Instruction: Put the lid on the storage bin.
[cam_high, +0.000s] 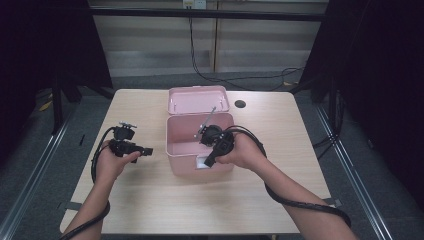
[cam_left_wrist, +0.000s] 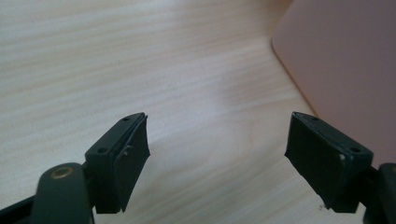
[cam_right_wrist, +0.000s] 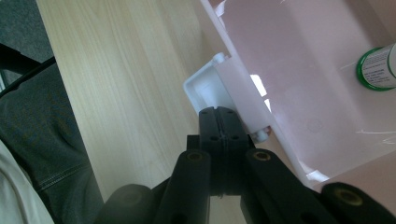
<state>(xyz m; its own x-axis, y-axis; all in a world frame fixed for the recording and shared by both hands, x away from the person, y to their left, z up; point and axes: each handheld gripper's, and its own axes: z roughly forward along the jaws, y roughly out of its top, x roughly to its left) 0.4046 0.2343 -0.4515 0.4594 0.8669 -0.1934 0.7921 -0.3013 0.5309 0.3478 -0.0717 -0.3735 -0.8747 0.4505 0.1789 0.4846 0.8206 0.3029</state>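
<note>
I count one pink box (cam_high: 199, 150) on my table (cam_high: 150, 200), with one lid (cam_high: 198, 99) hinged open behind it and one white latch (cam_right_wrist: 208, 88) on its front wall. Inside I see one green-capped bottle (cam_right_wrist: 378, 66). I'm working two grippers, one left (cam_high: 145, 151) and one right (cam_high: 209, 161).
</note>
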